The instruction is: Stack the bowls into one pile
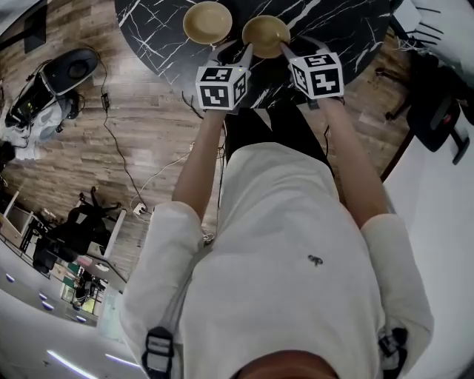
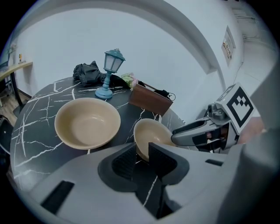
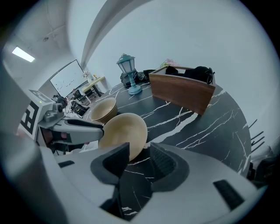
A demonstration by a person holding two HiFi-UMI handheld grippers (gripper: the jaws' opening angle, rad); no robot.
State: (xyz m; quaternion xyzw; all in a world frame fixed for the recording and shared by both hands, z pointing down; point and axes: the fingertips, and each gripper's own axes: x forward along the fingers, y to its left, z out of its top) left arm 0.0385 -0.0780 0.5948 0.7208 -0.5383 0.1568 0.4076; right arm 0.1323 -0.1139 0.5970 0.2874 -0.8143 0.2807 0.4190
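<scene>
A round black marble table with white veins (image 1: 348, 29) is seen under everything. The small beige bowl (image 1: 265, 31), upright on the table near its front edge, is taken as the mark. A brown wooden box (image 3: 181, 94) is stood beyond it. The larger beige bowl (image 1: 207, 22) is set just to its left, a gap between them. The left gripper (image 2: 142, 158) is held at its near-left rim. The fingers (image 2: 124, 162) are kept narrowly apart with the rim at the gap's mouth, and no squeeze is seen. The right gripper (image 3: 140, 154) is held at its near-right rim. Its fingers (image 3: 162, 162) are spread wider, the rim is between them, and nothing is clamped. A little blue lantern lamp (image 2: 109, 72) is stood behind.
</scene>
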